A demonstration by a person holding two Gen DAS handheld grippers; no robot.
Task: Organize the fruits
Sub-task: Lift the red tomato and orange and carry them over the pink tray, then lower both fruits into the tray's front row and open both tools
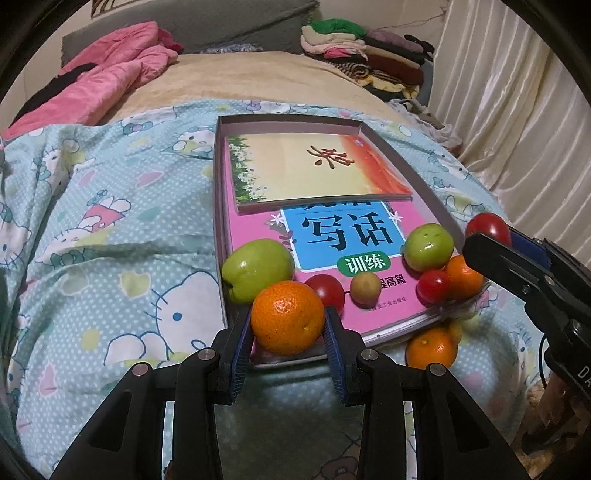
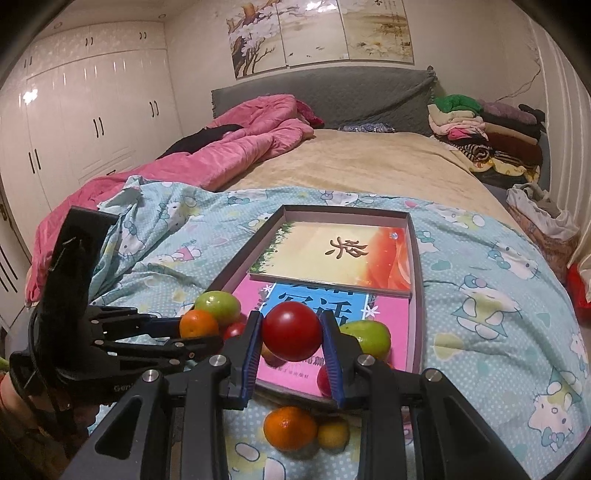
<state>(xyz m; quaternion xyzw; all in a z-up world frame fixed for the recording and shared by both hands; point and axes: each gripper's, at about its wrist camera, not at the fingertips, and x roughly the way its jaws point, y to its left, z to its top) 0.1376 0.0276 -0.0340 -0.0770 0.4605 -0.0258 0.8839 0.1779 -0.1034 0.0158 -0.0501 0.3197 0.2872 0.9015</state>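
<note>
Both hands are loaded, so the step in hand appears to be carrying fruit to the shallow cardboard box (image 1: 424,192) that lies on the bed. The left hand-held gripper (image 1: 289,325) is clenched on a mandarin orange (image 1: 287,316), held at the near edge of the box. The right hand-held gripper (image 2: 292,341) is clenched on a red tomato (image 2: 291,331), held above the near end of the box; in the left wrist view this tomato sits at the box's right near corner. The box contains a pink workbook (image 1: 369,306) with a smaller yellow-and-orange book (image 1: 314,166) lying on its far half. Already on the workbook are a green apple (image 1: 256,267), a second green fruit (image 1: 428,246), two small red tomatoes (image 1: 327,290), a small yellowish fruit (image 1: 365,288) and another orange (image 1: 463,277). Outside the box, on the bedding just beside its near edge, lie one more orange (image 2: 290,428) and a small yellow fruit (image 2: 333,434). The next move probably calls for lowering each held fruit onto a bare part of the workbook before releasing, since round fruit may roll on the glossy cover. The bed carries a blue cartoon-cat print quilt (image 1: 110,240), a beige blanket (image 2: 351,162) and a pink duvet (image 2: 240,147). The room shows white wardrobes (image 2: 92,110), a grey headboard (image 2: 351,96), stacked folded clothes (image 2: 487,129) and floral wall panels (image 2: 317,29).
</note>
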